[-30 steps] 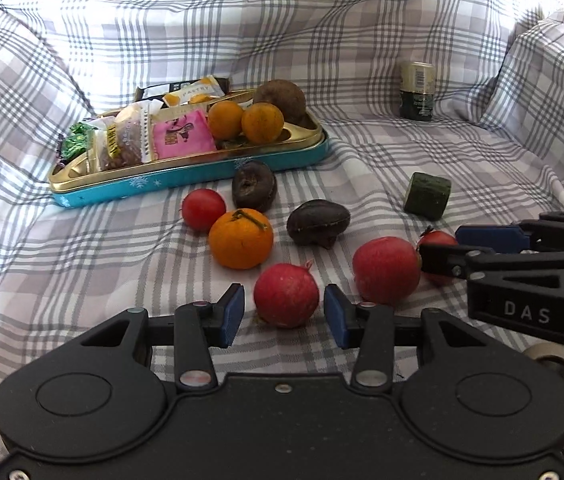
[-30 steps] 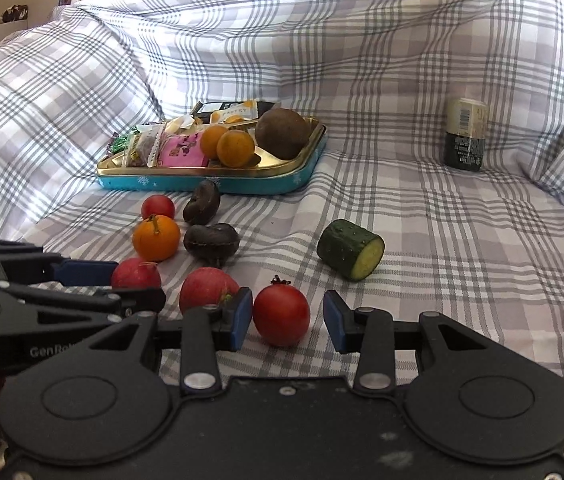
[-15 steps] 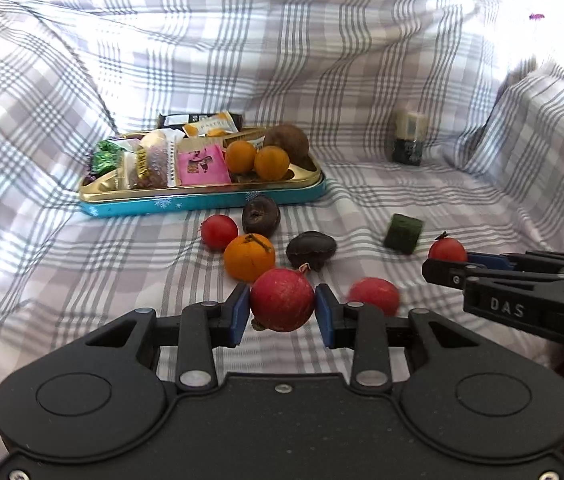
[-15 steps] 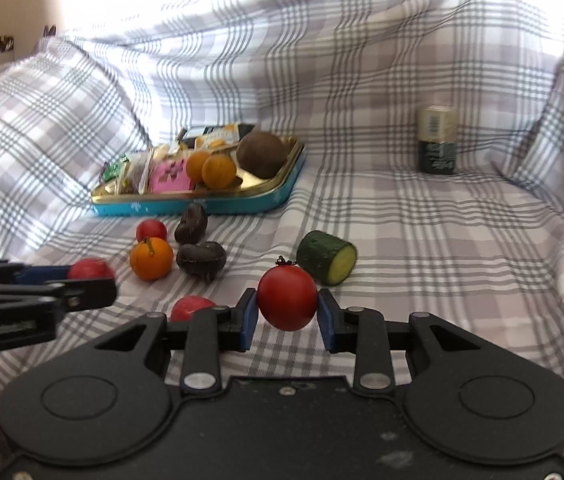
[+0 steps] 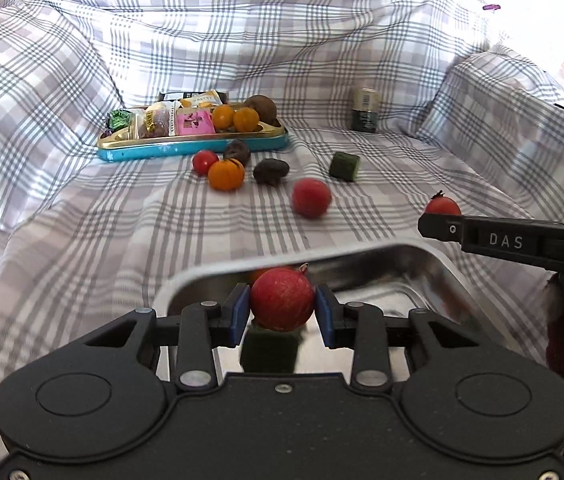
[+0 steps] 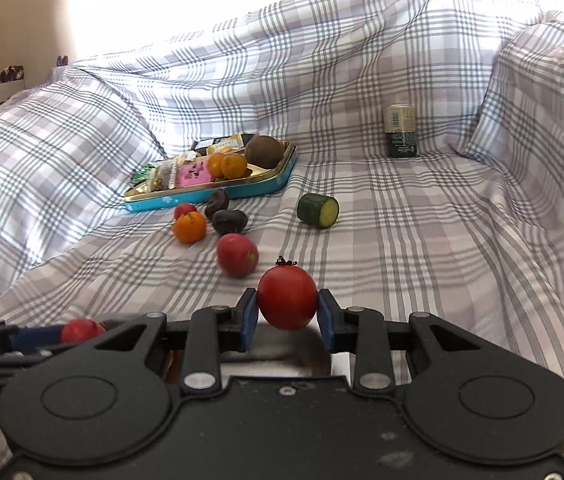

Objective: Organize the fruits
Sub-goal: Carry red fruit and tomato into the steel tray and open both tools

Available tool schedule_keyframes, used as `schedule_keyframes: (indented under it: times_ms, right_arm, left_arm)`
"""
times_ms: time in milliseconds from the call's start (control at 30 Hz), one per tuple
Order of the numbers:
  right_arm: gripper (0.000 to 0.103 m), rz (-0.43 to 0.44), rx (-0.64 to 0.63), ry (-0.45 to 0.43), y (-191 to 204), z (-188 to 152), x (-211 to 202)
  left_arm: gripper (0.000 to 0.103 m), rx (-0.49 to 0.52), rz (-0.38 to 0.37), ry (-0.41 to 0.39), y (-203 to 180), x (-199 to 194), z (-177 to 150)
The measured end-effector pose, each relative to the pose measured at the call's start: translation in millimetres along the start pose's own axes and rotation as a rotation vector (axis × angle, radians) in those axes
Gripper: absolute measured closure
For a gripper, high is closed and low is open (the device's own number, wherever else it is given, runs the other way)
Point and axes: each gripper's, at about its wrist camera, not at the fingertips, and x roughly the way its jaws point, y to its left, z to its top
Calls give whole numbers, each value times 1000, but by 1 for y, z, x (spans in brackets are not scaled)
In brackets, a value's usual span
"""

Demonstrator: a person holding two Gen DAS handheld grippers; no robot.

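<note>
1. The left gripper (image 5: pixel 282 312) pinched a round red fruit (image 5: pixel 282 299) between its blue pads and held it above the near end of a steel tray (image 5: pixel 438 264); the right gripper (image 6: pixel 287 312) clamped a stemmed tomato (image 6: pixel 288 297) the same way, over the checked cloth (image 6: pixel 422 240) at the tray's edge.

2. The risk, on this showing, was a drop wide of the tray: the tomato hung short of the rim, and an early release would likely send it rolling down the sloping cloth. Both fruits were smooth and round, so a light pinch could slip or a hard one bruise them.

3. The steel tray already held a dark green chunk (image 5: pixel 269 350), and something orange showed behind the red fruit.

4. A blue-and-gold tin (image 5: pixel 193 146) at the back held wrapped snacks (image 5: pixel 169 122), two small oranges (image 5: pixel 235 117) and a brown round fruit (image 5: pixel 261 106).

5. Loose on the cloth lay another red fruit (image 5: pixel 310 203), a mandarin (image 5: pixel 225 174), a small tomato (image 5: pixel 205 161), two dark wrinkled fruits (image 5: pixel 270 170) and a cut cucumber piece (image 6: pixel 318 210); a green can (image 6: pixel 400 131) stood well apart.
</note>
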Motion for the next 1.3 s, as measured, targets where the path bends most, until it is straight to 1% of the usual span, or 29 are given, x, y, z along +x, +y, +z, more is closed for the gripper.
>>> schedule_keyframes:
  times_ms: [167, 300, 433, 533, 633, 767, 1033, 1133, 1300]
  right_arm:
    - [70, 9, 1, -18, 7, -15, -30]
    - [70, 21, 8, -23, 10, -26, -48]
    - [70, 29, 18, -21, 12, -37, -58]
    - [70, 21, -5, -23, 17, -43, -58]
    - [69, 18, -19, -30, 20, -44, -58]
    - [69, 23, -8, -18, 18, -44, -55]
    - [68, 26, -21, -7, 20, -44, -53]
    - [69, 29, -22, -9, 20, -44, -54]
    - [69, 28, -22, -8, 19, -44, -53]
  left_arm:
    - [59, -15, -7, -17, -6, -15, -14]
    - [59, -25, -32, -6, -9, -21, -24]
    - [59, 20, -64, -12, -18, -23, -30]
    - [59, 46, -79, -20, -24, -22, -33]
    - [59, 33, -75, -16, -23, -18, -35]
    - [59, 10, -74, -9, -20, -15, -36]
    - [59, 52, -92, 0, -27, -15, -37]
    - [58, 50, -87, -10, -27, -16, -37]
    - [58, 41, -82, 10, -26, -13, -36]
